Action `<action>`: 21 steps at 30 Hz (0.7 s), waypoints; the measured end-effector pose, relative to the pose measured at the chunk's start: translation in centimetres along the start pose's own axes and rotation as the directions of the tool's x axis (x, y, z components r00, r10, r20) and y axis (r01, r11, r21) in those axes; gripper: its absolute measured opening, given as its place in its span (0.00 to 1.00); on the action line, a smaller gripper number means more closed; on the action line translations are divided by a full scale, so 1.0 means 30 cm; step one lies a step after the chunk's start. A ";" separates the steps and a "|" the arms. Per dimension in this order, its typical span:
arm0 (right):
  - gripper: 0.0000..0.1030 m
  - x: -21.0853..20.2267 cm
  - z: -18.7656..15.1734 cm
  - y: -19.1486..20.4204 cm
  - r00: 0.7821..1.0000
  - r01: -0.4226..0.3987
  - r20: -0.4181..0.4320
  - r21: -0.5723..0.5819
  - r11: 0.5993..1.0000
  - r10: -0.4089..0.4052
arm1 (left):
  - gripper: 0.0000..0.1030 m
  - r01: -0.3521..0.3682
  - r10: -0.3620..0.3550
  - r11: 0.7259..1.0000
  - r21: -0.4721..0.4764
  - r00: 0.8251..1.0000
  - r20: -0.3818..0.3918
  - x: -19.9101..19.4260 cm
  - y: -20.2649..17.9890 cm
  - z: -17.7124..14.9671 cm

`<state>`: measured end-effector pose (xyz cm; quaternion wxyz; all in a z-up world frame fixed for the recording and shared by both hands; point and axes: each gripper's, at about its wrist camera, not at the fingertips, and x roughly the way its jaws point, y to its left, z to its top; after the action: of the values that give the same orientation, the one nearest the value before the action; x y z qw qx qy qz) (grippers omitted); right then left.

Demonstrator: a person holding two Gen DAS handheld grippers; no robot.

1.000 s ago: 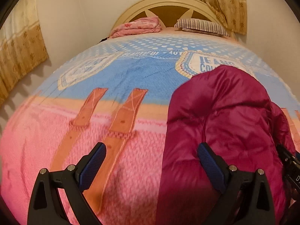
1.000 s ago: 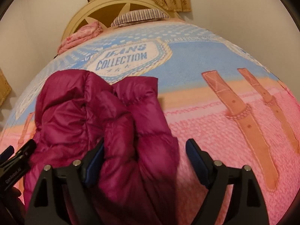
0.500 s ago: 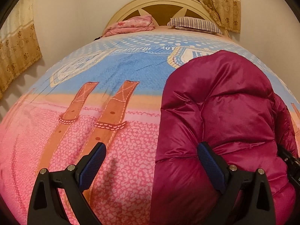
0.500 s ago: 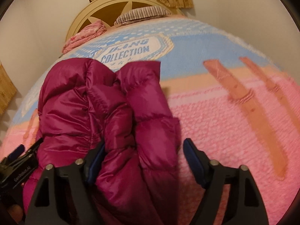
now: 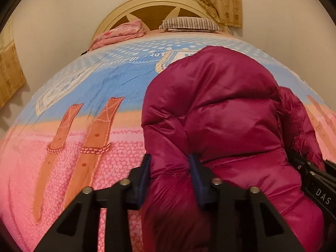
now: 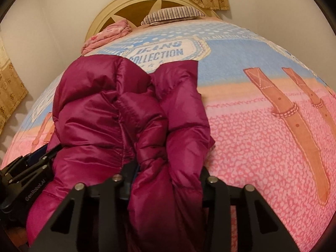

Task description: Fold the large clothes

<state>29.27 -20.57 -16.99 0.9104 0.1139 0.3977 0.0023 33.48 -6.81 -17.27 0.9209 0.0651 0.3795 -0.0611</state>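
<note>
Two claws pinch one magenta puffer jacket (image 5: 220,115) at its near hem. The left claw (image 5: 170,174) clenches quilted fabric at lower centre of its frame; the right claw (image 6: 168,180) grips a bunched fold likewise. The glossy, puffy jacket lies on the bed's blanket (image 6: 252,136), long axis running toward the headboard (image 5: 151,6) at upper centre.

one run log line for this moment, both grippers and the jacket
left gripper: shut on magenta puffer jacket near edge | right gripper: shut on jacket near edge | jacket: bunched on bedspread | fold: not done
</note>
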 end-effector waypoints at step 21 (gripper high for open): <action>0.23 -0.099 0.005 0.203 0.983 -0.161 0.068 -0.113 0.981 0.169 | 0.02 -0.125 0.134 0.987 -0.098 0.987 0.086 -0.266 0.290 -0.019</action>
<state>27.88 -14.95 -13.45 0.9265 0.0975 0.3508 0.0947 28.88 2.36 -11.39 0.9415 0.0442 0.3337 0.0135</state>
